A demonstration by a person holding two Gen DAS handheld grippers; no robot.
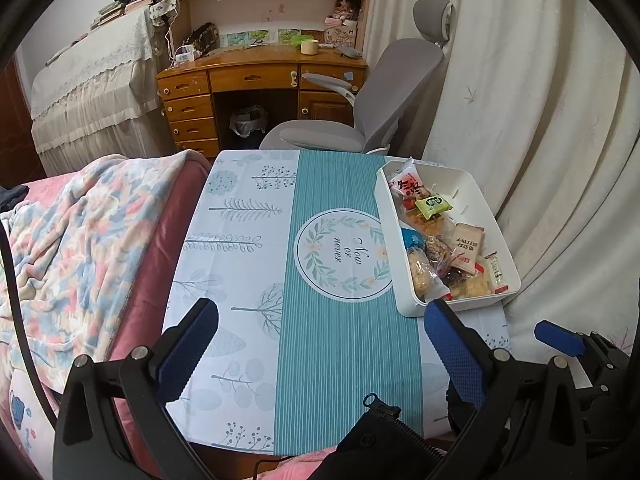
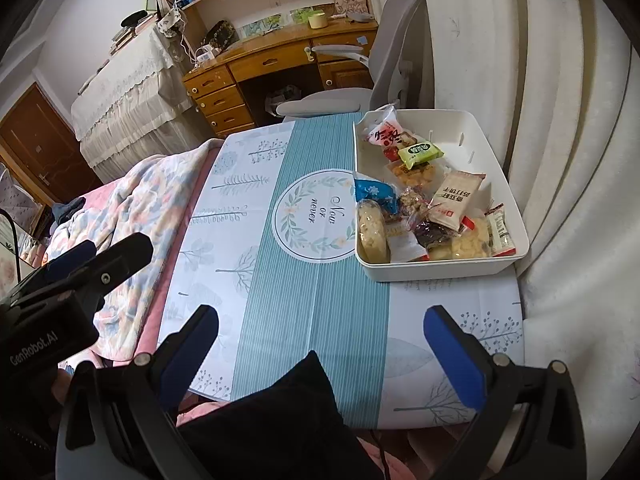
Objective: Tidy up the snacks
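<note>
A white rectangular bin stands at the table's far right and holds several wrapped snacks: a pink packet, a green packet, a beige cracker packet, a blue packet and a round rice cake. My left gripper is open and empty above the table's near edge, left of the bin. My right gripper is open and empty above the near edge, short of the bin. The right gripper also shows in the left wrist view, and the left gripper in the right wrist view.
The table carries a teal and white printed cloth. A bed with a floral blanket lies along the left. A grey office chair and a wooden desk stand beyond. White curtains hang close on the right.
</note>
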